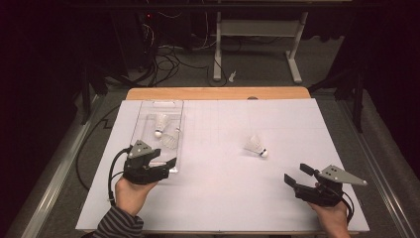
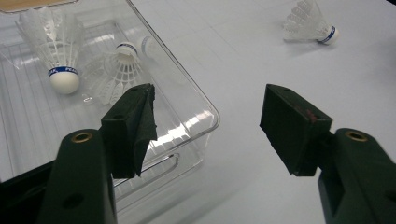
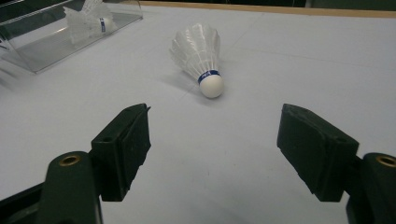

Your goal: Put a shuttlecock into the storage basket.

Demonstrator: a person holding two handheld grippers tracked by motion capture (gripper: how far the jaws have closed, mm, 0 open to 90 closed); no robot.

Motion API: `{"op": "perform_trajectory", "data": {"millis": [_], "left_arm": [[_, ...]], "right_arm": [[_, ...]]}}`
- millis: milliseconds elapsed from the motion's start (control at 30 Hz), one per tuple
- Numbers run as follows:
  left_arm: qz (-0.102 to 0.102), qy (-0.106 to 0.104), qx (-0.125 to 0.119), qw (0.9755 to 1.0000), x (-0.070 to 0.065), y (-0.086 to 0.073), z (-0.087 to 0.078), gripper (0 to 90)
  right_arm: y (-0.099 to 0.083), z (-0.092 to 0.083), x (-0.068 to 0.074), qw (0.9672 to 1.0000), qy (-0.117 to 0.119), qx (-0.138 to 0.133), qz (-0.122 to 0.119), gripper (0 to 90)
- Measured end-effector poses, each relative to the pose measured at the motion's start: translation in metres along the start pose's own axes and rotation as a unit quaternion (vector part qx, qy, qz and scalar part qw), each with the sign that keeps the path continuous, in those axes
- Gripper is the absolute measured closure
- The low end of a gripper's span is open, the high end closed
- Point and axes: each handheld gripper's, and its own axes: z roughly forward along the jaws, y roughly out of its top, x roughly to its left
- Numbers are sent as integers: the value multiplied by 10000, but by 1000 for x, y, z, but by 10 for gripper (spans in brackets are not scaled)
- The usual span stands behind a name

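A white shuttlecock [image 1: 256, 146] [image 3: 200, 58] [image 2: 310, 22] lies on its side on the white table sheet, right of centre. Two more shuttlecocks [image 1: 159, 124] [image 1: 171, 139] [image 2: 56, 51] [image 2: 116, 70] lie inside a clear plastic tray [image 1: 143, 113] [image 2: 196, 100] at the left. My left gripper [image 1: 167, 165] [image 2: 208, 123] is open and empty, hovering at the tray's near right corner. At the lower right my right gripper [image 1: 296, 174] [image 3: 215, 144] is open and empty too, its jaws pointing at the loose shuttlecock a short way ahead.
The white sheet [image 1: 223, 198] covers a wooden table whose far edge [image 1: 218, 93] shows bare wood. Beyond it are a white table frame [image 1: 257, 39] and cables [image 1: 168, 59] on the floor. A cable [image 1: 113, 173] trails from the left gripper.
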Motion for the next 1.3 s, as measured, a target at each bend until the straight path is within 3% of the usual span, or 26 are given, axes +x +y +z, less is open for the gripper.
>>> {"op": "perform_trajectory", "data": {"millis": [733, 1300], "left_arm": [[7, -97, 94, 9999, -4, -10, 3, 360], [-66, -285, 328, 9990, -18, -15, 16, 385]], "right_arm": [[0, 0, 0, 10000, -7, 0, 13, 264], [0, -1, 1, 10000, 15, 17, -6, 264]]}}
